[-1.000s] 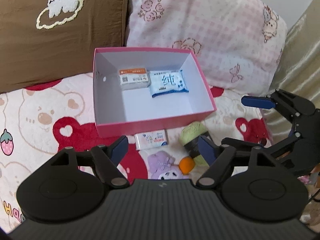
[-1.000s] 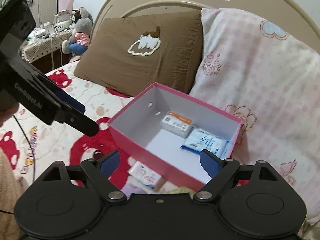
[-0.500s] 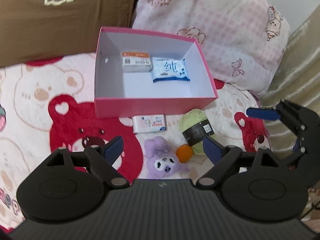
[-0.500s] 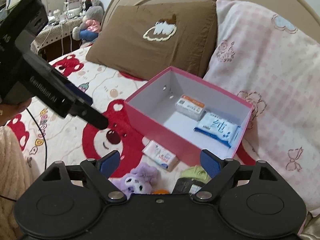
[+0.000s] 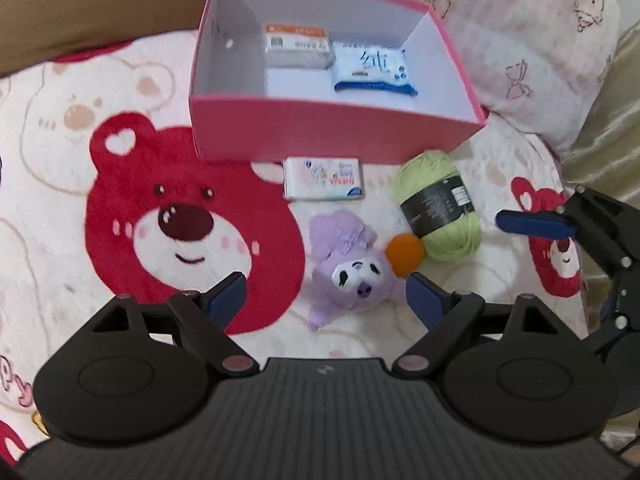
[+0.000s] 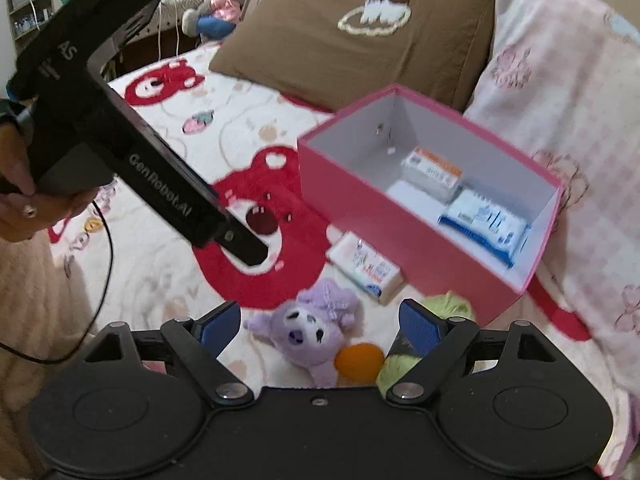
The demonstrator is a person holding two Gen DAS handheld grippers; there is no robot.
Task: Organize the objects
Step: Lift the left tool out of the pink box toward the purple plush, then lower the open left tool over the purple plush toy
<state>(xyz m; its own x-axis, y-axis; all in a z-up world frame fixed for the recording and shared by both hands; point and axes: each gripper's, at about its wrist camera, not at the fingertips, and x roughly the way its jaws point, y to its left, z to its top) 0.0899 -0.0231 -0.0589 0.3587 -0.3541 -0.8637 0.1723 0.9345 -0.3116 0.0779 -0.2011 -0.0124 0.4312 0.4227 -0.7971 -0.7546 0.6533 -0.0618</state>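
A pink box (image 5: 332, 136) stands on the bed and holds an orange-topped pack (image 5: 298, 46) and a blue wipes pack (image 5: 372, 66). In front of it lie a white tissue pack (image 5: 324, 179), a green yarn ball (image 5: 440, 208), an orange ball (image 5: 405, 255) and a purple plush (image 5: 352, 272). My left gripper (image 5: 326, 294) is open, hanging just above the plush and holding nothing. My right gripper (image 6: 319, 322) is also open and empty, over the plush (image 6: 308, 332) and the orange ball (image 6: 358, 360). The yarn (image 6: 444, 306) is partly hidden behind its right finger.
A brown pillow (image 6: 352, 40) and a pink checked pillow (image 5: 520, 40) lean behind the box. The bedspread (image 5: 120, 200) carries red bear prints. A hand (image 6: 16, 200) holds the left gripper's handle, cable trailing. A golden cover (image 5: 608, 120) lies at the right.
Both grippers have sunk toward the bed and tipped down. The plush, orange ball and yarn have come up between the fingers, and the box sits higher in both views. The left jaws widened slightly.
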